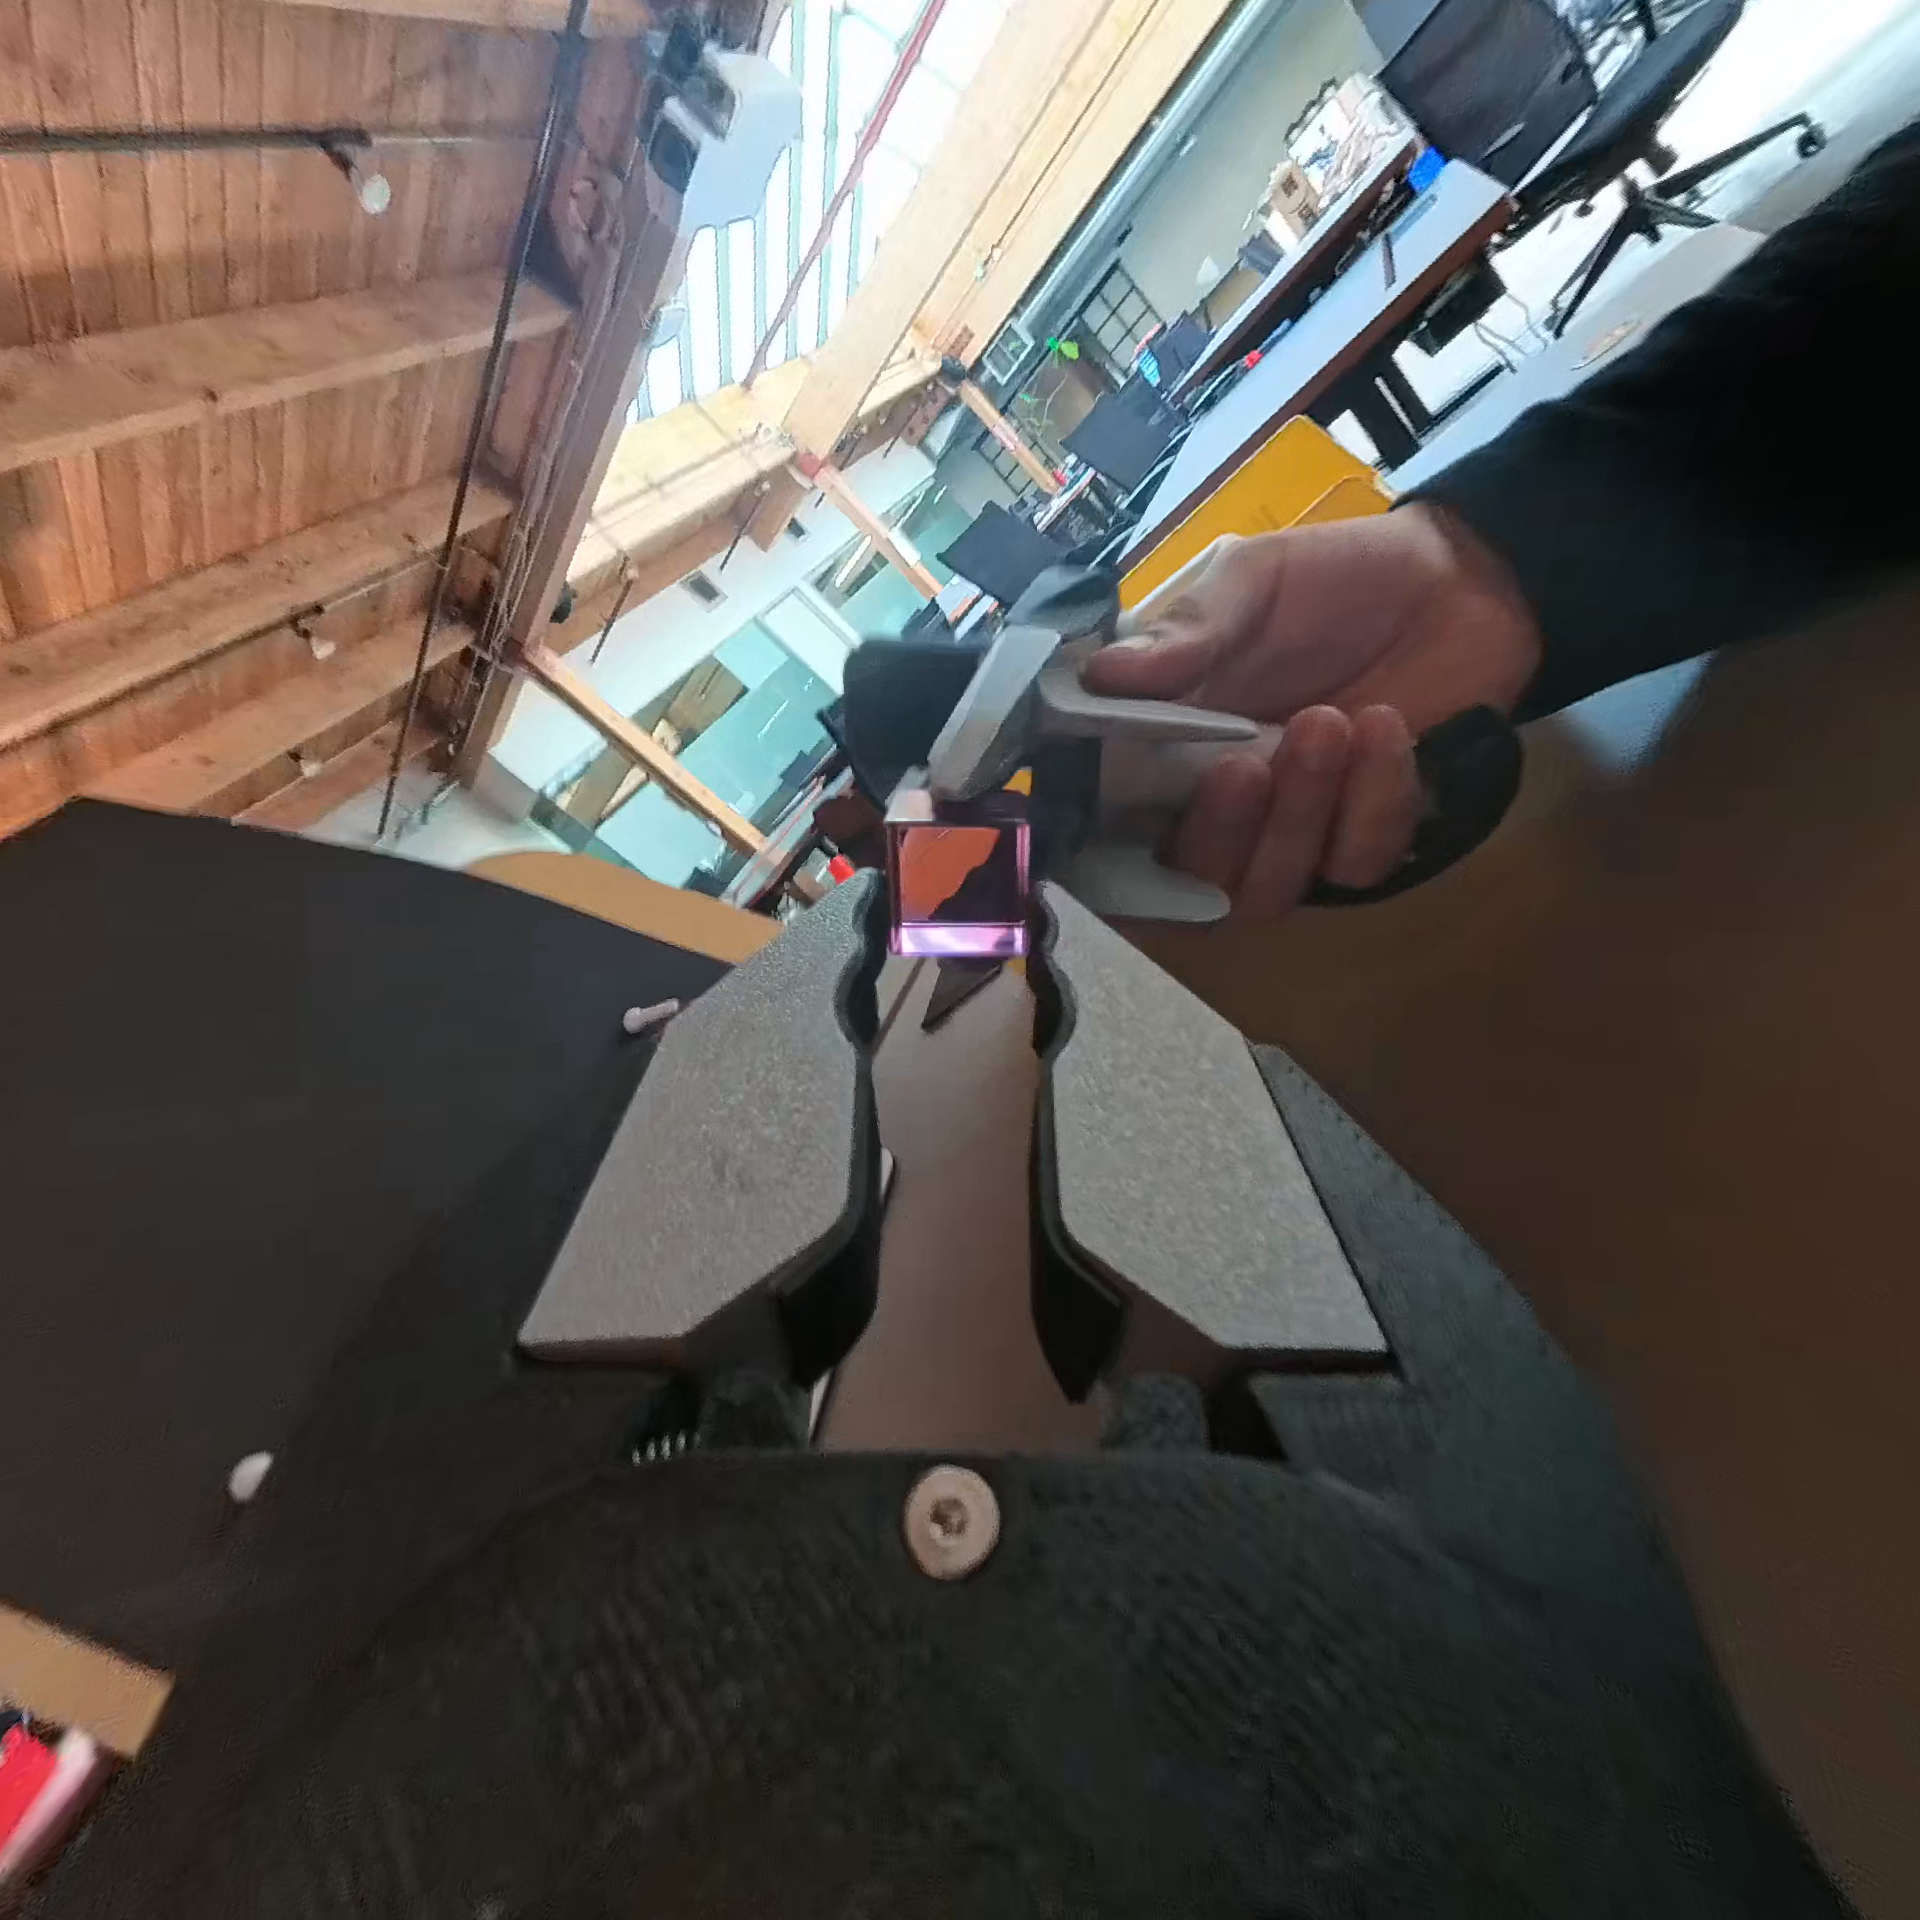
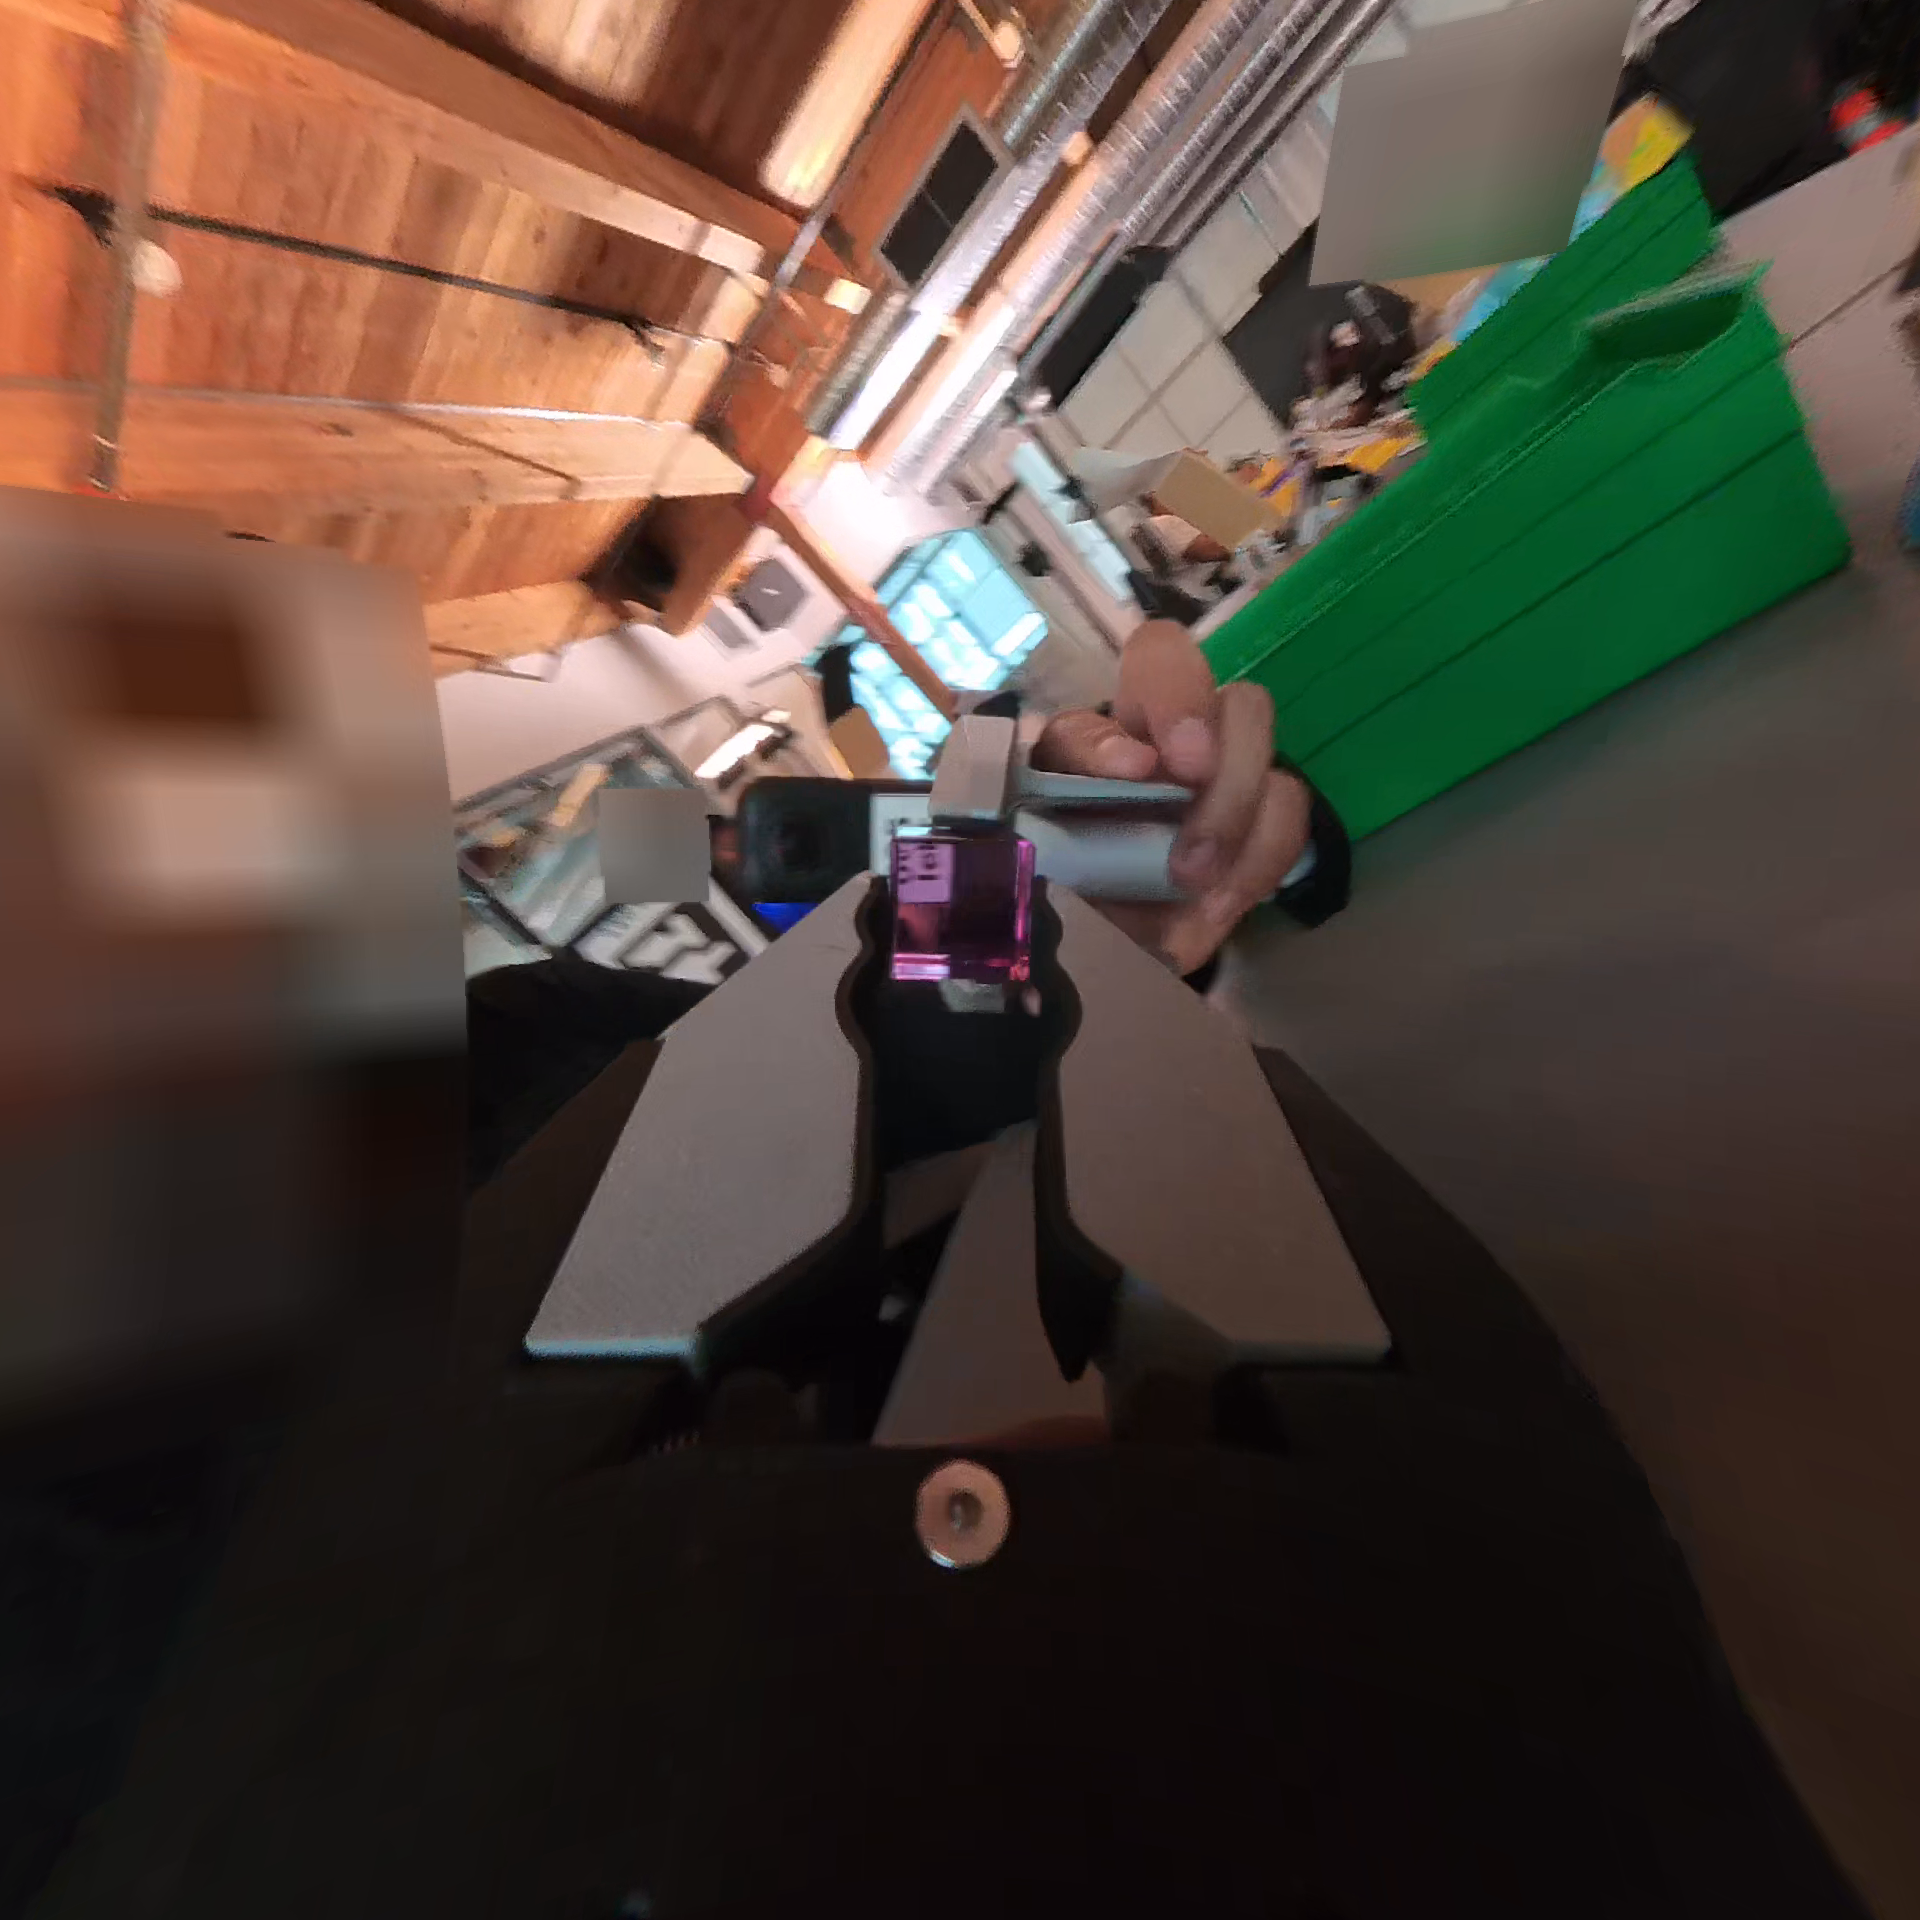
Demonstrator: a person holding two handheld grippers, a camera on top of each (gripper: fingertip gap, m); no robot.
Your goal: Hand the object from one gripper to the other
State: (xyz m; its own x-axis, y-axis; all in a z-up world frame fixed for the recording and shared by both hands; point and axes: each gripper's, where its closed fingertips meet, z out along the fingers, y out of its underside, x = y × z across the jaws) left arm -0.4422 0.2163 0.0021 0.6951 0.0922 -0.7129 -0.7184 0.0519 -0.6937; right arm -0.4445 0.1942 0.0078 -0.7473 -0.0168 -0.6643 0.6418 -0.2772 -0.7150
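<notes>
Two black textured claw (image 1: 958,914) bodies, grey flat fingers (image 1: 743,1164), silver screw (image 1: 951,1522), dark sleeve (image 1: 1714,499).

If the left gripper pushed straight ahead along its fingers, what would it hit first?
The left gripper already has the purple cube between its fingertips. Right behind it is the right gripper on the cube's far side, so that probably comes first, though depth is unclear.

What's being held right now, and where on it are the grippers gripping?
A purple see-through cube. The left gripper pinches its two side faces at the fingertips, and the right gripper appears to clamp its other pair of sides, so both hold it mid-handover.
</notes>
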